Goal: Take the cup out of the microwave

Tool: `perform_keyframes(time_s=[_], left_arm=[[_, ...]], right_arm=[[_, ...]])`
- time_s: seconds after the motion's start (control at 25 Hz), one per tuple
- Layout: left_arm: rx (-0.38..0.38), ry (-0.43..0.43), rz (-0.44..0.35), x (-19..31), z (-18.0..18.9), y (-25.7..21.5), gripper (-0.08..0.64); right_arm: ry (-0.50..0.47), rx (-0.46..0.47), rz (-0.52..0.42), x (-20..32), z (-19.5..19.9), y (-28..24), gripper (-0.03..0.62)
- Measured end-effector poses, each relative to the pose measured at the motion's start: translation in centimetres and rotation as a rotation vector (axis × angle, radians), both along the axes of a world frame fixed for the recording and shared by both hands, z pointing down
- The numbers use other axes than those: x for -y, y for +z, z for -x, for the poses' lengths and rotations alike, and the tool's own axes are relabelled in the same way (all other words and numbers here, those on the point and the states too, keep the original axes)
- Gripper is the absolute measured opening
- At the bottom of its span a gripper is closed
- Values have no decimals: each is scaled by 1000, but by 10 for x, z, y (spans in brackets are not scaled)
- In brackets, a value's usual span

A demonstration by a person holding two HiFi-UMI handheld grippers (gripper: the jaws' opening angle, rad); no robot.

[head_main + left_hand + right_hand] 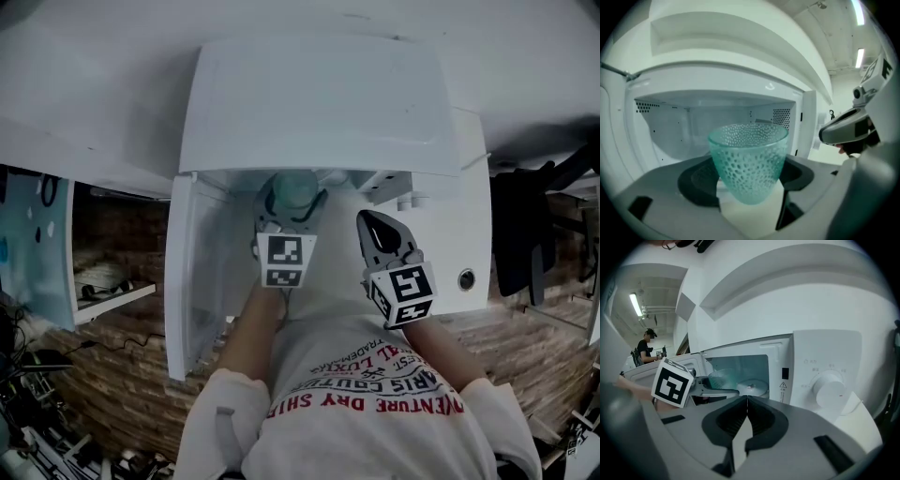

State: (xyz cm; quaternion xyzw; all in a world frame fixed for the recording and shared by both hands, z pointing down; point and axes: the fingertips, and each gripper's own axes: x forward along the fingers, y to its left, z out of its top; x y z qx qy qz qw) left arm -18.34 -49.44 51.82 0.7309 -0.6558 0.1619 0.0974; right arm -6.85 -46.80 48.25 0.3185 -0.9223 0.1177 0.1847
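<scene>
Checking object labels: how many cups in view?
1: the green dimpled cup, gripped in the left gripper at the open microwave mouth. No other shows, though the cavity is partly hidden.

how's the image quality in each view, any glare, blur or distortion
Head view: dim, bluish, fisheye-bent edges around the microwave. Left gripper view: the cup is sharp, ceiling lights glare top right, corners black. Right gripper view: bright, strongly curved, far background soft.
</scene>
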Motion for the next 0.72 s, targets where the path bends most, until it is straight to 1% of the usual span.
perform_keyframes(time_s=[0.08,0.24,0.44,0.56,0.72], left_arm=[[-3,3,-12,-15,-5,-6,371],[-38,-3,-24,-41,-15,-21,371],[-65,-8,-4,-65,-24,-44,371],[-81,-11,-36,-72,-25,-69,371],[-65,-7,-104,-75,-27,-104,371]], right_arm=[[3,9,-3,-6,-2,-2,12],[5,31,-21,-13,-5,-10,12],[-8,66,-51,-17,-4,-24,12],[-17,85,-90,-19,-5,-39,12],[-21,105,-184,-19,-6,-63,12]])
